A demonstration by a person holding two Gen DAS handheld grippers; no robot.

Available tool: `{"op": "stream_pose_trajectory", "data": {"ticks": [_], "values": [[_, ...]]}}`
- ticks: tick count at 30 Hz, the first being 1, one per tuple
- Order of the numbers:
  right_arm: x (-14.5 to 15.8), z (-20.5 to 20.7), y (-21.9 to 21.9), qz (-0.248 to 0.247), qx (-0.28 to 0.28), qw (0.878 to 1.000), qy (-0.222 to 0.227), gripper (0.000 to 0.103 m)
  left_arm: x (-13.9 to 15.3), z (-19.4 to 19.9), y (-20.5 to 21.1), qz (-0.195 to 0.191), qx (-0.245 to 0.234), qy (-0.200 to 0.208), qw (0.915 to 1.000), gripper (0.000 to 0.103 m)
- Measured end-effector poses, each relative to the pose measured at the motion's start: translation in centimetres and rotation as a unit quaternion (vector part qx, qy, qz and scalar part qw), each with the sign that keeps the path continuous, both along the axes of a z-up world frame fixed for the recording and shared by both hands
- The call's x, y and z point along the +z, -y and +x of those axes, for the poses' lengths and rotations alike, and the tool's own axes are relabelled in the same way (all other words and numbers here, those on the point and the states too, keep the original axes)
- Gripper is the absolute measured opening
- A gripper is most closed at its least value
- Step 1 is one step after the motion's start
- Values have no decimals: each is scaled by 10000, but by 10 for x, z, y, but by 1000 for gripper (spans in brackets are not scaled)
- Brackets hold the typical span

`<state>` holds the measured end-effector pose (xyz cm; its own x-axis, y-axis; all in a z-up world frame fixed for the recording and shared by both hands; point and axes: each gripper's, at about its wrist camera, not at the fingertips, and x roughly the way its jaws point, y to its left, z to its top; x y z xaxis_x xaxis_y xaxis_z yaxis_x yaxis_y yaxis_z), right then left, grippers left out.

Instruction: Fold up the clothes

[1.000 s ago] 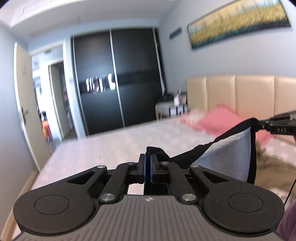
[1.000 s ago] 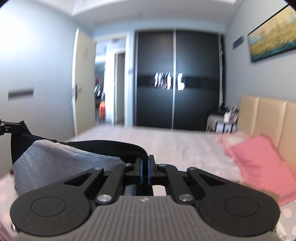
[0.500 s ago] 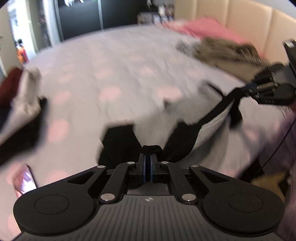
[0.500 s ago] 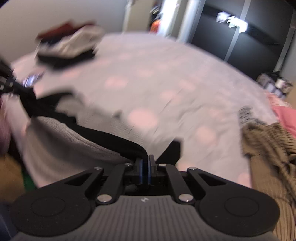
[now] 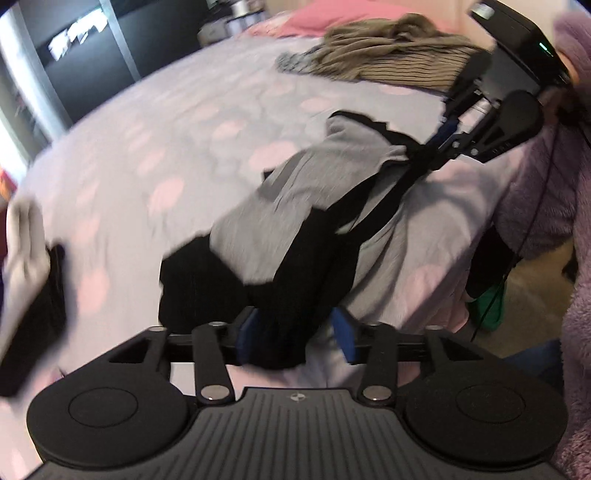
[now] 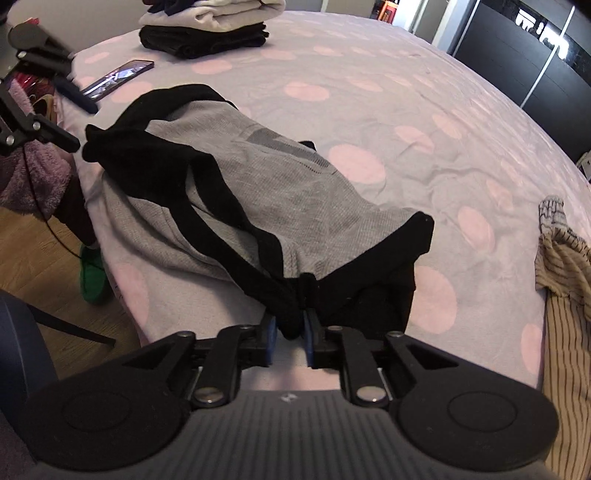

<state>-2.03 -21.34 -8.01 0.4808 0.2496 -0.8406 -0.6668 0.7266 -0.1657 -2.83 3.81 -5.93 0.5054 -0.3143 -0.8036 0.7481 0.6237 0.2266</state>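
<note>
A grey shirt with black sleeves and trim [image 5: 303,192] [image 6: 258,177] lies spread on the lilac, pink-dotted bed sheet [image 6: 388,110], near the bed's edge. My left gripper [image 5: 295,336] is low over one black shoulder corner. Its jaws are opening, and the black cloth sits loose between the wide-apart blue pads. My right gripper [image 6: 290,339] is at the other corner. Its jaws are opening too, a bunched black fold resting between the pads. Each gripper shows in the other's view: the right gripper [image 5: 441,142] and the left gripper [image 6: 85,126].
A stack of folded clothes [image 6: 207,29] and a phone [image 6: 118,77] lie near the bed's far corner. A brown striped garment [image 5: 388,55] [image 6: 565,295] lies crumpled towards the pillow end. A purple fleece sleeve [image 5: 546,184], wooden floor and a green shoe [image 6: 92,273] are beside the bed.
Both grippers dropped from holding the shirt up in the air to the bed and tipped downward. The shirt now lies on the sheet. Both pairs of jaws, shut before, have parted.
</note>
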Motion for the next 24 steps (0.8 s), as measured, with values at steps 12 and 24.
{"op": "stream_pose_trajectory", "data": {"ticks": [12,24], "values": [[9,-5,15,-579,1017,9931,119,47,-31,37,25,195,-188,-410,9988,43],[-35,-24,-3,-2004,2586,9376,1181,51,-12,25,4,-94,-123,-1,9999,3]]}}
